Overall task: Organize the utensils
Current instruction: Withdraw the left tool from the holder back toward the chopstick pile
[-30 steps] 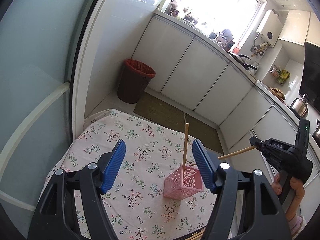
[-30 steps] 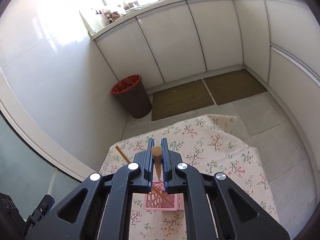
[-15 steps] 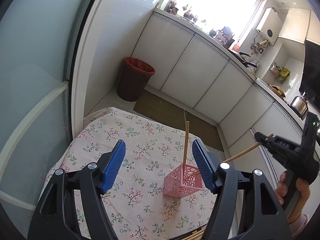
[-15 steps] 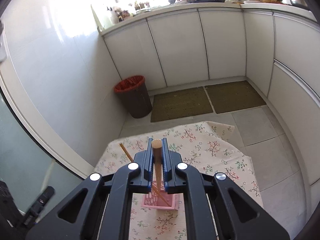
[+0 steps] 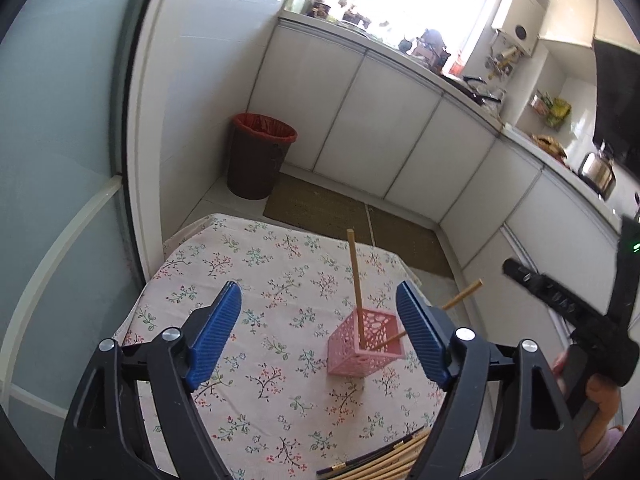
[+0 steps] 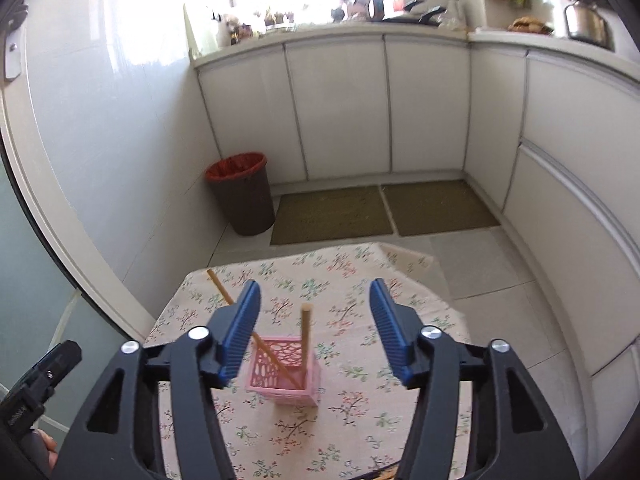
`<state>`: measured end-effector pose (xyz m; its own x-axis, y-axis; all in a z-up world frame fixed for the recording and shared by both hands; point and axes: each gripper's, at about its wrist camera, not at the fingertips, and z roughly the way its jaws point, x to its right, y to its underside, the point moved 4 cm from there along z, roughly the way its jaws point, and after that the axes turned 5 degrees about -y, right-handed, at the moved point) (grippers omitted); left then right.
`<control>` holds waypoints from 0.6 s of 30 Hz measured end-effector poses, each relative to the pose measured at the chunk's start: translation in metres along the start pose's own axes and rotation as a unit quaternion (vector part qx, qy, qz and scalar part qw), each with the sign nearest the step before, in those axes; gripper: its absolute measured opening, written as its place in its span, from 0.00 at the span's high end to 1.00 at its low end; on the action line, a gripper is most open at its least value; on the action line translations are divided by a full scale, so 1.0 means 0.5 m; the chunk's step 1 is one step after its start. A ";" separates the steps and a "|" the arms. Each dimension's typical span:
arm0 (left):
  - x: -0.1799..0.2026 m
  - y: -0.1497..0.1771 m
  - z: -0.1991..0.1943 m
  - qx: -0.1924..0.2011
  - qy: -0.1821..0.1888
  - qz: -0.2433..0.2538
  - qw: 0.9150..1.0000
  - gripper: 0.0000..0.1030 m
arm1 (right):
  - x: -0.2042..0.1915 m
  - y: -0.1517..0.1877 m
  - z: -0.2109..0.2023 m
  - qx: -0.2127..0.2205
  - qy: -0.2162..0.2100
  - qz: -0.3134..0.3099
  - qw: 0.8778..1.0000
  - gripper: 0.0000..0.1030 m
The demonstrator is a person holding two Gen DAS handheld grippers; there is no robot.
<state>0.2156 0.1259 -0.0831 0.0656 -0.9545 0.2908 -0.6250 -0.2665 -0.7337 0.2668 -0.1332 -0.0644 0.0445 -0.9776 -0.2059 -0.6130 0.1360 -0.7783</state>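
Both wrist cameras look down along their fingers, from close above the table (image 5: 248, 264). Left view faces from the left, right from the right; both share the basket (image 5: 366, 342), bin (image 6: 240, 196) and cabinets (image 6: 340, 104).

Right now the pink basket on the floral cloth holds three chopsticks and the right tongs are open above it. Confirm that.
Not quite: the pink basket holds two chopsticks, not three. The right wrist view shows one near upright and one leaning left. The rest stands: it sits on the floral cloth, and the right tongs have just been opening, with nothing gripped.
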 end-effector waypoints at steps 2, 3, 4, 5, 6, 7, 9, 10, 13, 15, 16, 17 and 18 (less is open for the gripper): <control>0.029 0.017 0.000 -0.011 0.001 0.024 1.000 0.17 | 0.014 0.008 -0.034 0.017 0.023 -0.007 1.000 0.28; 0.045 0.027 -0.001 -0.016 0.000 0.037 0.999 0.16 | 0.024 0.016 -0.048 0.025 0.034 -0.008 0.999 0.26; 0.059 0.037 -0.001 -0.019 0.000 0.048 0.999 0.14 | 0.032 0.024 -0.060 0.029 0.045 -0.008 0.999 0.21; 0.076 0.049 -0.001 -0.022 0.001 0.061 0.998 0.10 | 0.040 0.037 -0.073 0.031 0.058 -0.009 0.998 0.18; 0.092 0.062 0.000 -0.024 0.000 0.072 0.997 0.08 | 0.049 0.052 -0.083 0.029 0.068 -0.009 0.997 0.17; 0.103 0.072 0.003 -0.028 -0.003 0.081 0.996 0.08 | 0.054 0.064 -0.090 0.025 0.075 -0.010 0.997 0.16; 0.128 0.100 0.009 -0.041 -0.004 0.100 0.994 0.07 | 0.072 0.097 -0.108 0.019 0.094 -0.010 0.995 0.11; 0.139 0.113 0.010 -0.045 -0.004 0.107 0.993 0.07 | 0.081 0.113 -0.118 0.018 0.104 -0.011 0.994 0.09; 0.166 0.147 0.015 -0.053 -0.004 0.115 0.992 0.07 | 0.116 0.158 -0.143 0.019 0.140 -0.012 0.990 0.07; 0.185 0.167 0.021 -0.060 -0.002 0.122 0.991 0.07 | 0.138 0.188 -0.154 0.019 0.155 -0.013 0.988 0.07; 0.195 0.176 0.022 -0.059 -0.003 0.128 0.990 0.07 | 0.151 0.206 -0.163 0.018 0.164 -0.014 0.986 0.06; 0.207 0.185 0.023 -0.058 -0.005 0.139 0.989 0.07 | 0.165 0.219 -0.168 0.015 0.170 -0.013 0.985 0.06; 0.221 0.197 0.026 -0.057 -0.008 0.154 0.986 0.07 | 0.177 0.234 -0.174 0.011 0.174 -0.010 0.985 0.06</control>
<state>0.1716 -0.0077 -0.1311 -0.1304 -0.9899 0.0548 -0.7011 0.0529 -0.7111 0.1303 -0.2179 -0.1222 -0.2190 -0.9755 0.0222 -0.5980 0.1162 -0.7930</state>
